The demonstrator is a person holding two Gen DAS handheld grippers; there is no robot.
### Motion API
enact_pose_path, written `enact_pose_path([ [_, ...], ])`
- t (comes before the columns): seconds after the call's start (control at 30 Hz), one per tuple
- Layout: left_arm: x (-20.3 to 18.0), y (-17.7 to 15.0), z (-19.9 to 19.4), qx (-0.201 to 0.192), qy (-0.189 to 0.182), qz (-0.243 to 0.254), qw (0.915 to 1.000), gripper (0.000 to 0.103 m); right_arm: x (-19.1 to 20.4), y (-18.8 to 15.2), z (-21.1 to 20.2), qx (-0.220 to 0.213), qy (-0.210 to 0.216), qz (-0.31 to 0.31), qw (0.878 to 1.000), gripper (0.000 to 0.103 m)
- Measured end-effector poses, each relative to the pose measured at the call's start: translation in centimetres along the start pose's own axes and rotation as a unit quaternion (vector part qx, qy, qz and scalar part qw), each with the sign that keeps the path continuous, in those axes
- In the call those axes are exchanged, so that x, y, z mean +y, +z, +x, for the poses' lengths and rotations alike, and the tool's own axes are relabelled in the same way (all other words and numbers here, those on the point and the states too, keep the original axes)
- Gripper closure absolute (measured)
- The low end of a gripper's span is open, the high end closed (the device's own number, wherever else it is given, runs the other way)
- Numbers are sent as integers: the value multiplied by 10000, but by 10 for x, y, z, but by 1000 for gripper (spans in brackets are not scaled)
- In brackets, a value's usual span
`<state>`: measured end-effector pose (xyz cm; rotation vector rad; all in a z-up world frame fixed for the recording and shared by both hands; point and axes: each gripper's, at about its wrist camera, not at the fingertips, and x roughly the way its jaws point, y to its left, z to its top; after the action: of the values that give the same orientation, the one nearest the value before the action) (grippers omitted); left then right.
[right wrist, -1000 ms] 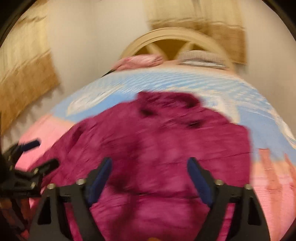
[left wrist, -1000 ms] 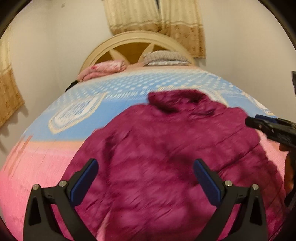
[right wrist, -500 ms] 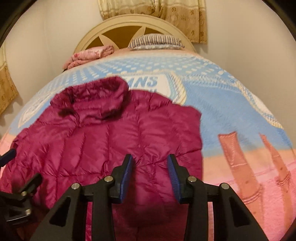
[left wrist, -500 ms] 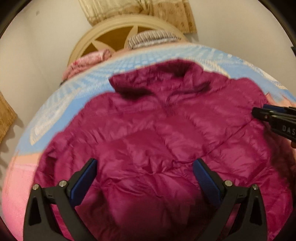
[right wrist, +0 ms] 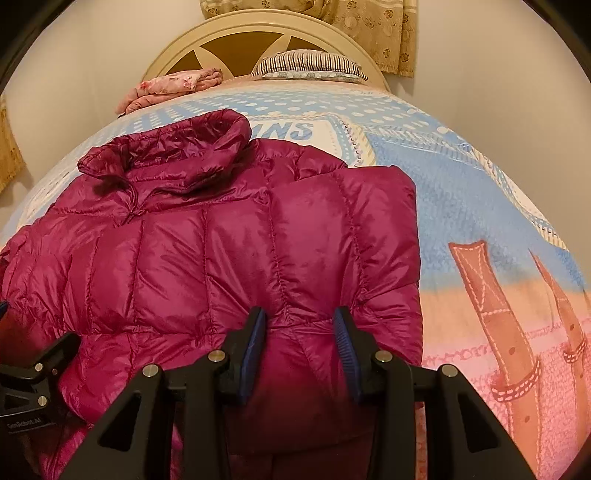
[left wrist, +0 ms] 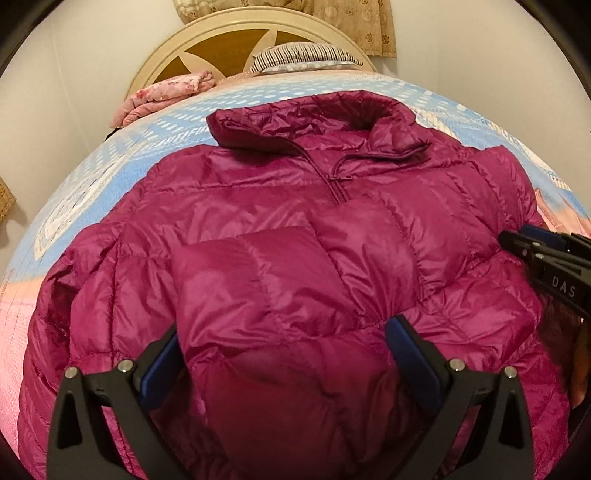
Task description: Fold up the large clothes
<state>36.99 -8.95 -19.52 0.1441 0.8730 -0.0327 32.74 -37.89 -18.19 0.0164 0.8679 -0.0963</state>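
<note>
A magenta quilted puffer jacket (left wrist: 295,229) lies front up on the bed, collar toward the headboard, zip at the neck. My left gripper (left wrist: 284,354) is wide open with a bulge of jacket fabric between its blue pads, low over the jacket's near part. My right gripper (right wrist: 301,339) is half closed around a fold of the jacket (right wrist: 236,236) near its right side; whether the pads pinch the fabric is unclear. The right gripper also shows at the right edge of the left wrist view (left wrist: 546,254), and the left one at the lower left of the right wrist view (right wrist: 26,391).
The bed (right wrist: 461,192) has a blue, cream and pink printed cover. A striped pillow (right wrist: 306,66) and a folded pink blanket (right wrist: 170,88) lie by the cream headboard (right wrist: 258,29). Walls and curtains stand behind.
Both grippers moved forward and down onto the jacket. The right gripper's jaws narrowed from wide open to half closed around a fold. The left gripper stayed wide open.
</note>
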Motion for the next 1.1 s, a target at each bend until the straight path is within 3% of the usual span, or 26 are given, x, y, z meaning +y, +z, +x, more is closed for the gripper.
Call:
enact_pose_path([
  [0.93, 11, 4, 8, 307, -400, -279, 9983, 0, 3, -1, 0, -67, -137, -101, 9998, 63],
  [1.03, 18, 3, -8, 286, -271, -289, 9988, 0, 3, -1, 1, -63, -124, -93, 9999, 62],
  [1.1, 29, -2, -32, 46, -200, -281, 9994, 0, -1, 0, 1, -33, 5, -32, 10000, 60],
])
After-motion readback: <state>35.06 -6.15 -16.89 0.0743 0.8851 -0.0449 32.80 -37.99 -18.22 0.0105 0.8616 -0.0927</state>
